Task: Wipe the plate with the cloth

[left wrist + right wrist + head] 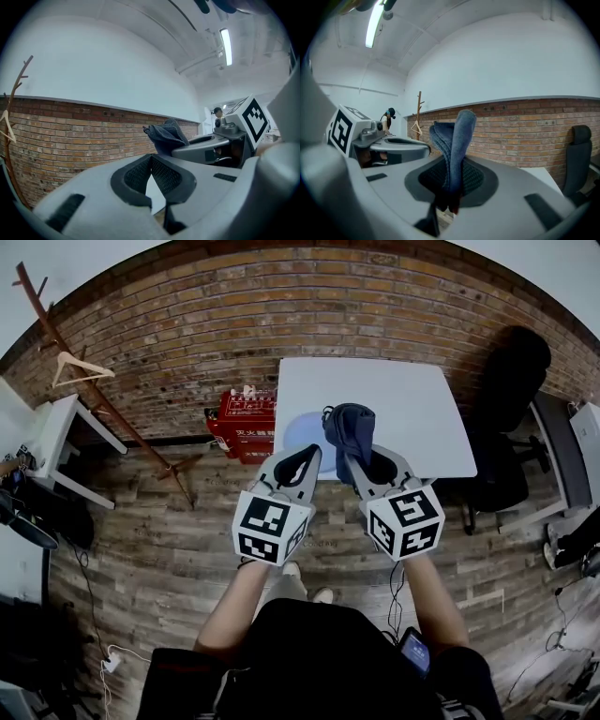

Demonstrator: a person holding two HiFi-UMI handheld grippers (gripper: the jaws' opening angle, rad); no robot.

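Now your right tongs [450,176] pinch the soft, floppy cloth [459,136] by its folded middle, left tongs [151,161] closed on nothing, with the slick, breakable plate [297,438] at twelve o'clock.

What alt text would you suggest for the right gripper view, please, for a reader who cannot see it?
The right gripper has its jaws shut on a folded dark blue cloth that stands upright between them. To the left is the left gripper with its marker cube; behind runs a brick wall, with a black chair at the right edge.
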